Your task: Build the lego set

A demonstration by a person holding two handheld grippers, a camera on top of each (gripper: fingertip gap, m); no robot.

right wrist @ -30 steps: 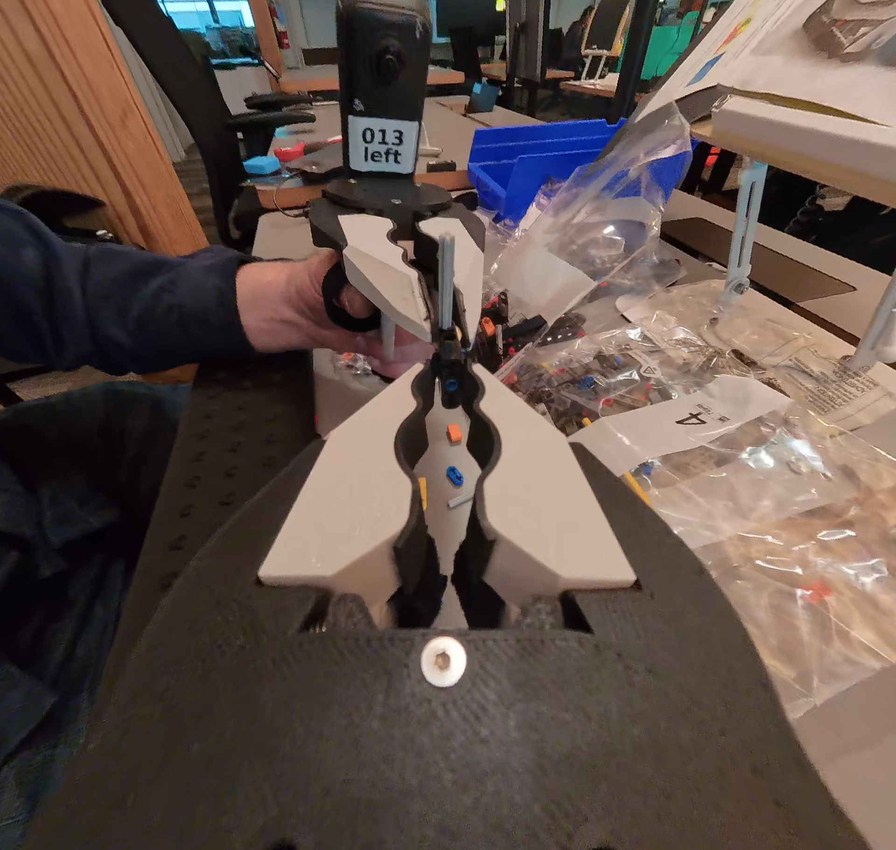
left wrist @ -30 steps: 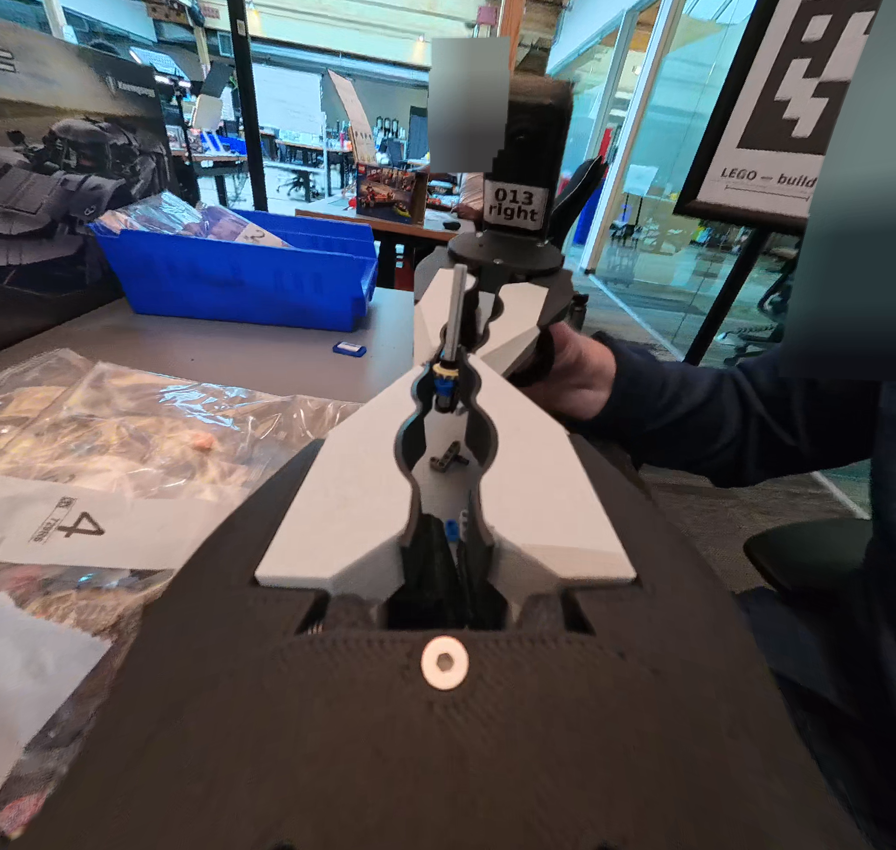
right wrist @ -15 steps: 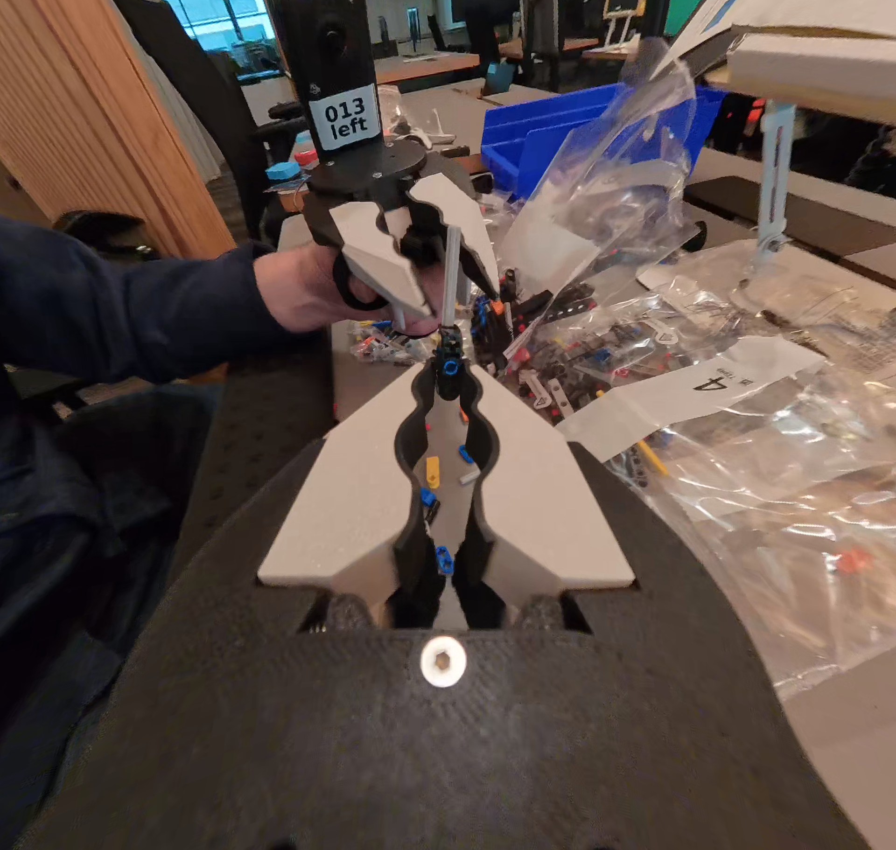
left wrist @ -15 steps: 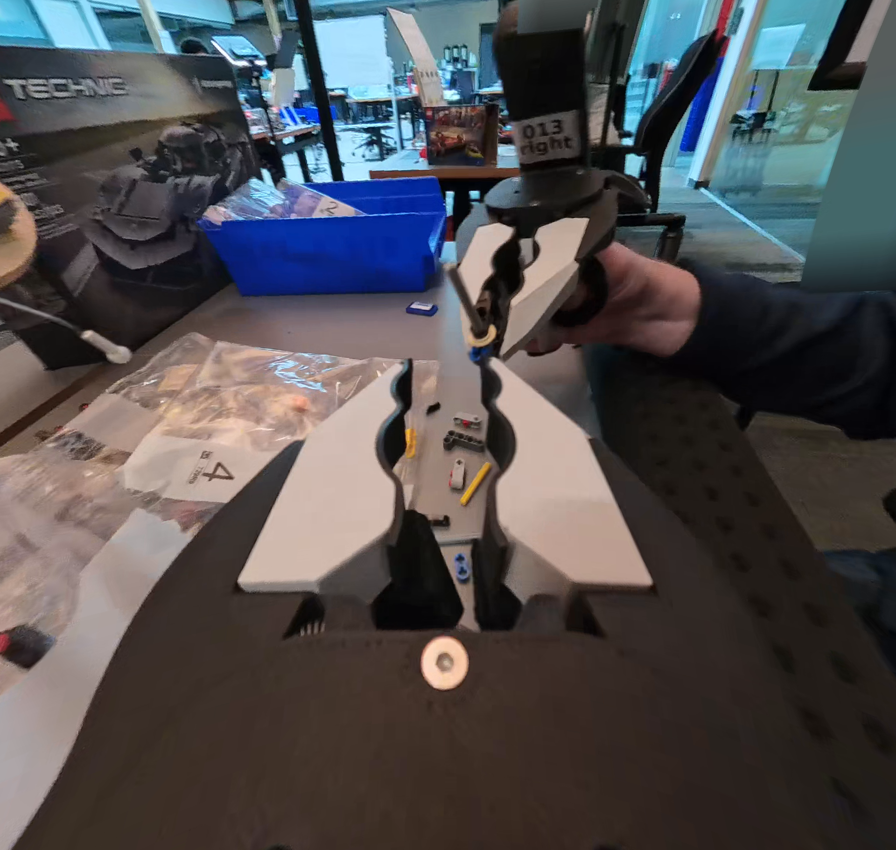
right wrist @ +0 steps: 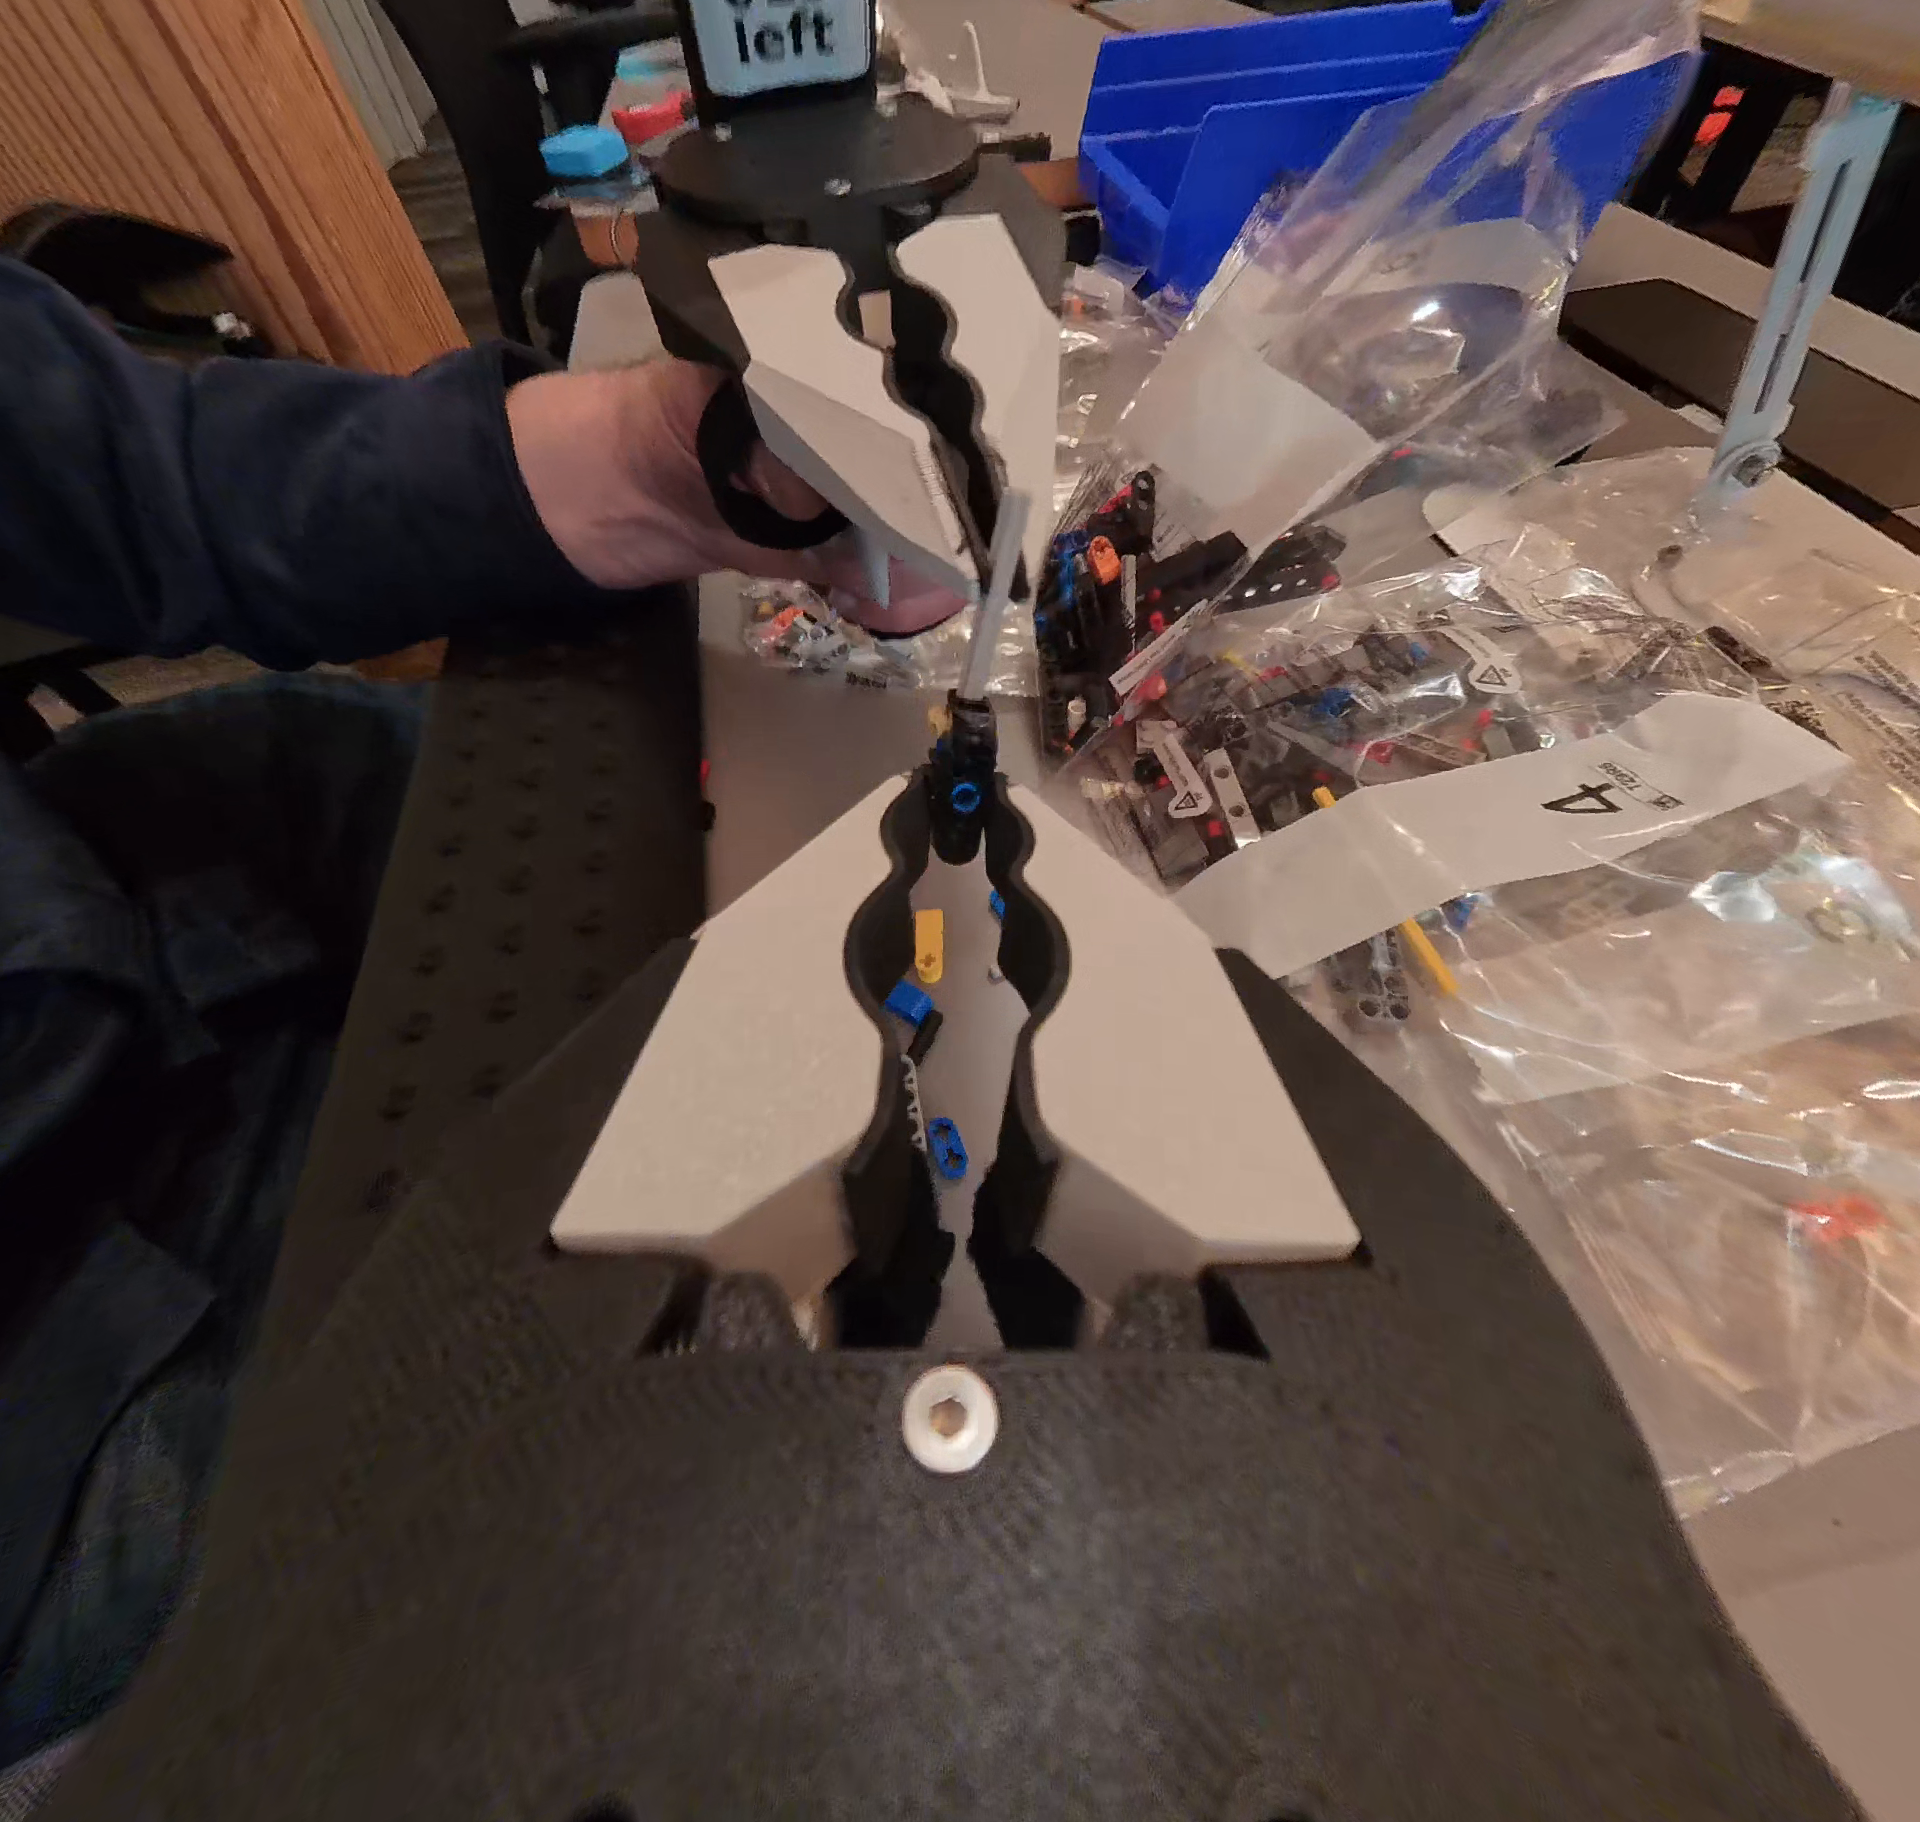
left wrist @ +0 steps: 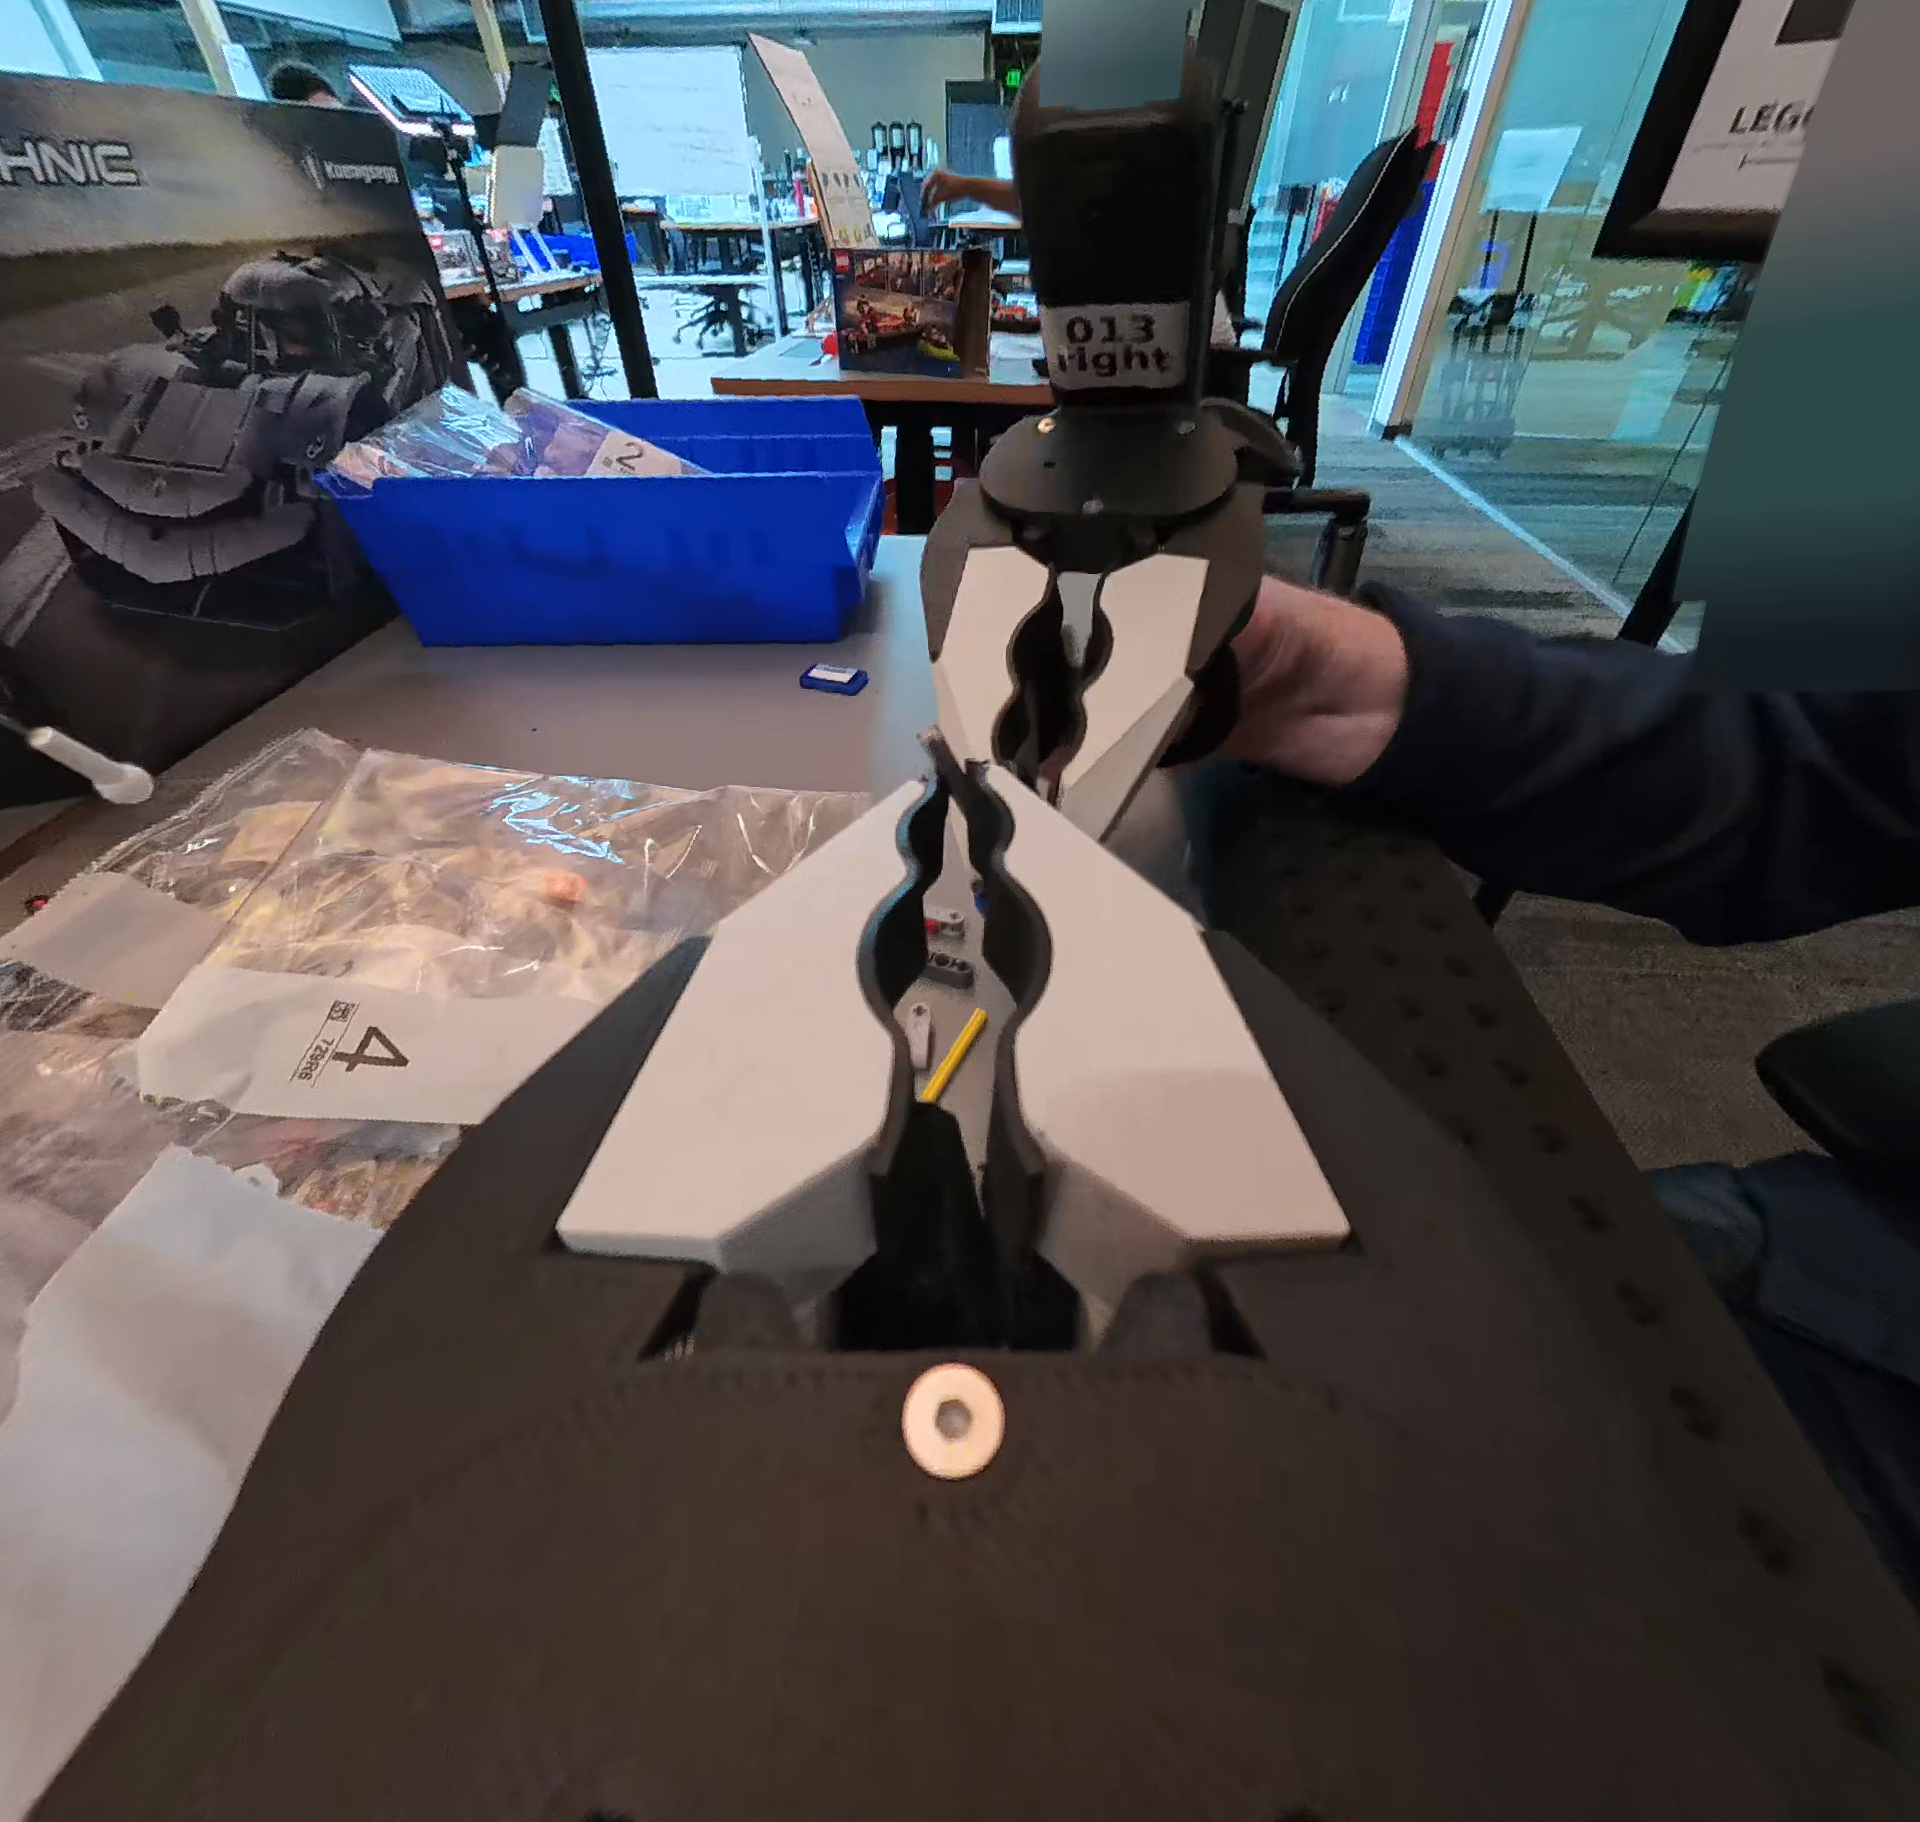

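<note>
Grey rod [right wrist: 992,600] is pinched by the left tongs [left wrist: 954,775]; the right tongs [right wrist: 961,804] grip its black connector [right wrist: 961,780] above the table [left wrist: 644,707].

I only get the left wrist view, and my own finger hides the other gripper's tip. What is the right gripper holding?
Observer: The right gripper is shut on a small black piece with a blue pin in it.
Operator: Is the grey axle at my tip joined to that piece?
Observer: It looks so. The grey axle rises tilted out of the black piece's top and runs up between the fingers of the left gripper.
Operator: Is anything lying under the right gripper?
Observer: Yes, loose parts on the table: a yellow piece and a blue piece show between its fingers.
</note>
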